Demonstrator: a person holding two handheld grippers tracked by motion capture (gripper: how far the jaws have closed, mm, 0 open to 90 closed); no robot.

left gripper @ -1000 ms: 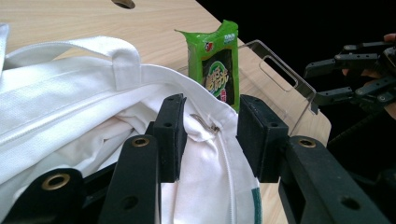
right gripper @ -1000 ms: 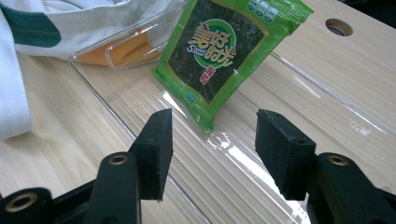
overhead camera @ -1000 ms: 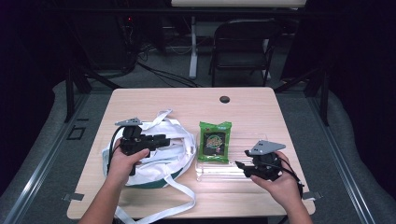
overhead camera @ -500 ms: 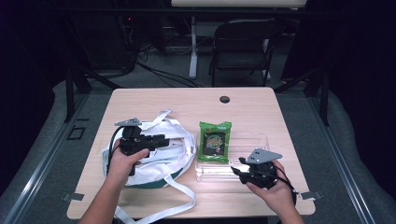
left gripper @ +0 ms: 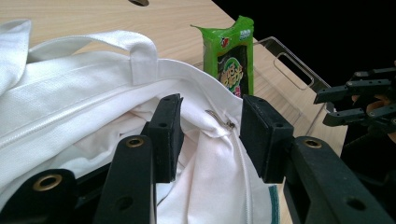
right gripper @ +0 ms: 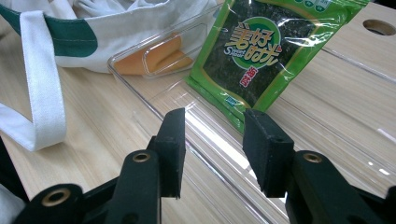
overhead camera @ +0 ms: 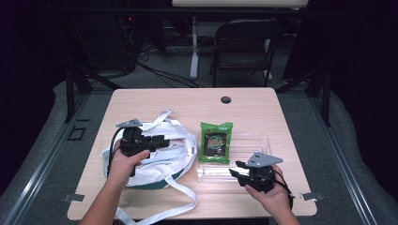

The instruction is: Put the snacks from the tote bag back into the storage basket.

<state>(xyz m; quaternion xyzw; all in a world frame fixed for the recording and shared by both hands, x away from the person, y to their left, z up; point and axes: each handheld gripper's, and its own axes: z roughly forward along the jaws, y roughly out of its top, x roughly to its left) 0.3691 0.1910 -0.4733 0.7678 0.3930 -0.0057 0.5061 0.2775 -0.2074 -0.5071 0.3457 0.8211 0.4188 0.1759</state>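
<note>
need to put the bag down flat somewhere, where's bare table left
The far strip of the table, between the far edge and the white tote bag, is bare apart from the cable hole. The right margin beside the clear tray is narrow. The near middle is crowded: bag straps, seaweed packet, both tongs.

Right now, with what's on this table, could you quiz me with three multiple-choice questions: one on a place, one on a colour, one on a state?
1. Where does the snack packet lie?
A. in the clear tray
B. inside the bag
C. on the chair

2. What colour is the packet's wrapper?
A. red
B. green
C. blue

3. How do the left gripper's jaws stand at the white bag?
A. clamped on a strap
B. apart, bag cloth between them
C. turned away from the bag

Answers: 1 A, tray walls surround it; 2 B, bright green edges; 3 B, a gap shows beside each pad.
</note>
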